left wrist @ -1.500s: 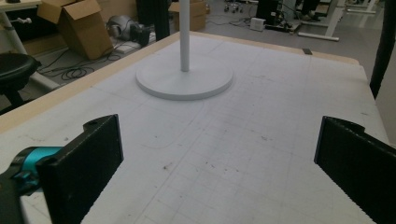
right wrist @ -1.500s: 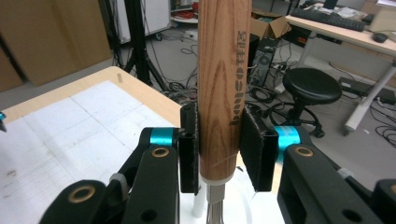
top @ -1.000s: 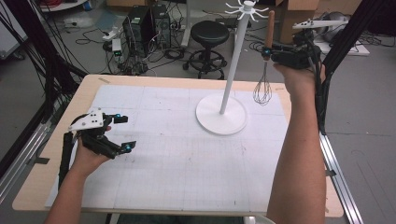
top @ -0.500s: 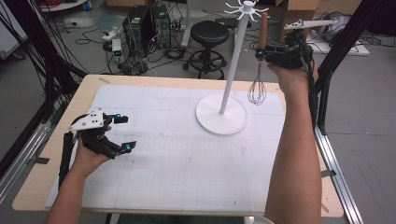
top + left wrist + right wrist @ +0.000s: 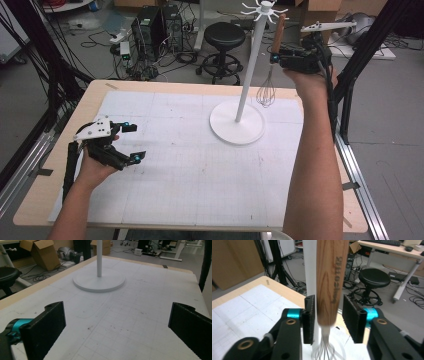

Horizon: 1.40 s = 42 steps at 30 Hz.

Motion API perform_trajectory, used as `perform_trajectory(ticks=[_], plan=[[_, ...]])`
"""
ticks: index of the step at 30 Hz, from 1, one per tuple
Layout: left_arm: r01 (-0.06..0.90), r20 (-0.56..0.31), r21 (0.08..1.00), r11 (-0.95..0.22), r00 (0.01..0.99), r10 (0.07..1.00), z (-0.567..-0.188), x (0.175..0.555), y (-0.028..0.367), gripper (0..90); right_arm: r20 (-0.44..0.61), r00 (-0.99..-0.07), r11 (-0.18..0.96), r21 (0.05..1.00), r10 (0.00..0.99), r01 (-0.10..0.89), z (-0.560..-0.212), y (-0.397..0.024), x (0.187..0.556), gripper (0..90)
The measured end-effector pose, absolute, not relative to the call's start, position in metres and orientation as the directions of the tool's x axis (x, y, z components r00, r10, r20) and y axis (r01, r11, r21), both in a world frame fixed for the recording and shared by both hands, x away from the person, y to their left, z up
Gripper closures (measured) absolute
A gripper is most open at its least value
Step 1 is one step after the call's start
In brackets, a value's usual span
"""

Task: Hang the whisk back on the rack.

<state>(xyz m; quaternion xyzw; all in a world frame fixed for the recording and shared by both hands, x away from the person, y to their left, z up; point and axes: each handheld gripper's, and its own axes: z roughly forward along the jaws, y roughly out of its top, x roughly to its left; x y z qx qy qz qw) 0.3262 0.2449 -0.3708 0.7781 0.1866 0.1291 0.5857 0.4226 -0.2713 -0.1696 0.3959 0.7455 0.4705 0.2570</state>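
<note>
A whisk with a wooden handle [image 5: 278, 31] and a wire head [image 5: 266, 92] hangs upright beside the top of the white hook stand [image 5: 248, 75]. My right gripper [image 5: 274, 57] is raised there, its jaws either side of the handle [image 5: 329, 282]. The jaws have just been opening. A narrow gap shows between each pad and the wood, so the right gripper [image 5: 328, 317] is open. The stand's pole [image 5: 310, 270] rises just behind the handle. At the table's left, my left gripper [image 5: 136, 142] rests low and open, nothing between its jaws [image 5: 116, 327], which face the stand's round base [image 5: 99, 281].
A white gridded mat [image 5: 200, 165] covers the wooden table [image 5: 95, 95]. Beyond the far edge stand a black stool [image 5: 224, 35], computer cases and loose cables. Black frame posts [image 5: 350, 85] rise at the right edge.
The right gripper carried the whisk left, up against the stand's top. Its jaws have parted from the handle. The left gripper has not moved.
</note>
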Motion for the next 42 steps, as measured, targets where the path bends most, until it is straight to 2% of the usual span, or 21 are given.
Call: perform_trajectory(ticks=[7,16,20,31,42], plan=[[0.138,-0.018,0.960,-0.242,0.897,0.442,-0.370,0.326,0.246,1.7,0.005,-0.547,0.216,0.916,0.837,0.338,-0.179,-0.278,0.417,52.6],[0.138,-0.021,0.961,-0.239,0.901,0.434,-0.370,0.326,0.244,1.7,0.007,-0.601,0.229,0.921,0.799,0.315,-0.194,-0.288,0.400,42.9],[0.139,-0.019,0.959,-0.246,0.900,0.435,-0.371,0.326,0.243,1.7,-0.019,-0.633,0.245,0.931,0.774,0.272,-0.200,-0.287,0.384,41.8],[0.142,-0.015,0.954,-0.263,0.901,0.434,-0.373,0.326,0.240,1.7,-0.038,-0.676,0.257,0.939,0.736,0.227,-0.209,-0.285,0.362,38.8],[0.141,-0.014,0.955,-0.261,0.901,0.433,-0.372,0.326,0.241,1.7,-0.035,-0.704,0.264,0.939,0.709,0.219,-0.228,-0.279,0.353,35.7]])
